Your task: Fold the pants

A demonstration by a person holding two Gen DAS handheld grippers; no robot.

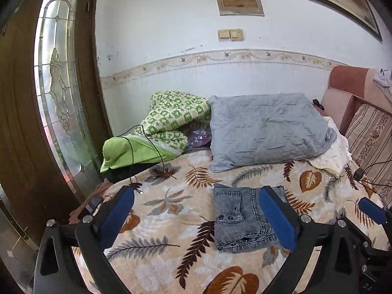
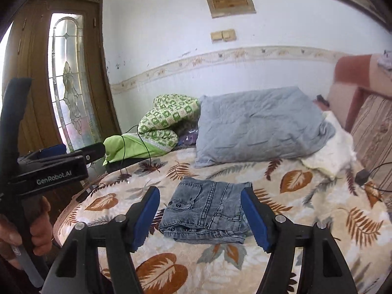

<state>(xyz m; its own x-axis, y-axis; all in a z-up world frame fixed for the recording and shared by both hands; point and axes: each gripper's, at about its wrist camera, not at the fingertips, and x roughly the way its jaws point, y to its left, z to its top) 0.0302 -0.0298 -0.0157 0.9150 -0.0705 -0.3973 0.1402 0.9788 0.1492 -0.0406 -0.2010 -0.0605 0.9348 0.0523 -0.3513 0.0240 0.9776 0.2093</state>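
Observation:
The grey-blue denim pants point(image 1: 241, 218) lie folded into a compact rectangle on the leaf-patterned bed cover point(image 1: 171, 220). My left gripper point(image 1: 196, 218) is open and empty, held above the bed just in front of the pants, its right finger overlapping their right edge in view. In the right wrist view the pants point(image 2: 208, 212) lie between the fingers of my right gripper point(image 2: 202, 218), which is open, empty and above the cover point(image 2: 306, 208). The left gripper's body point(image 2: 49, 169) shows at the left there, held in a hand.
A grey-blue pillow point(image 1: 267, 129) and a green checked quilt point(image 1: 161, 127) lie at the back of the bed by the wall. A black cable point(image 1: 147, 147) trails over the quilt. A wooden door with glass point(image 1: 54, 85) stands left. A striped headboard point(image 1: 367, 137) is at right.

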